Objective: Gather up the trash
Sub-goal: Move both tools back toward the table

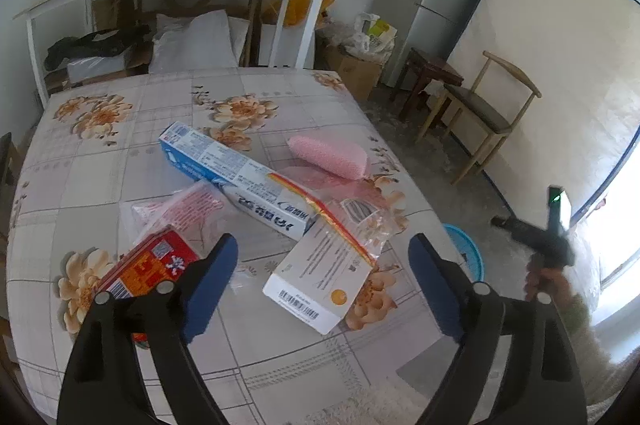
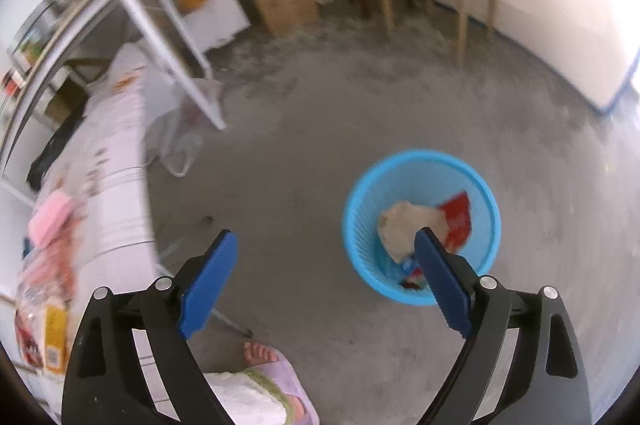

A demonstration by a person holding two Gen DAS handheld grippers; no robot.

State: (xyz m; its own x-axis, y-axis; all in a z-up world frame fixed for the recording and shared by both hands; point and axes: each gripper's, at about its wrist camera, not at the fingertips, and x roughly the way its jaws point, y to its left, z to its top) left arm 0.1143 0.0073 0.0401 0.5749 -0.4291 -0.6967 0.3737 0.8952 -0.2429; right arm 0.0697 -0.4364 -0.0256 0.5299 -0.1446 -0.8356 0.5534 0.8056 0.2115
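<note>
Left hand-held gripper (image 1: 322,279): I see its jaws spread wide, nothing between them, hanging over the counter (image 1: 120,153). Trash on the floral cloth: white box (image 1: 320,281) directly ahead, long blue-white toothpaste box (image 1: 236,177) behind it, red carton (image 1: 148,265) by the left finger, pink sponge (image 1: 326,157) further back, clear wrappers (image 1: 180,209) in between. Right hand-held gripper (image 2: 324,275): jaws apart, empty, above bare floor (image 2: 320,129). Blue bin (image 2: 422,225) just past its right finger, holding crumpled paper (image 2: 404,225) and a red wrapper (image 2: 458,215).

Right wrist view motion-blurred; blue bin (image 1: 466,249) mostly behind table edge (image 1: 416,193).
</note>
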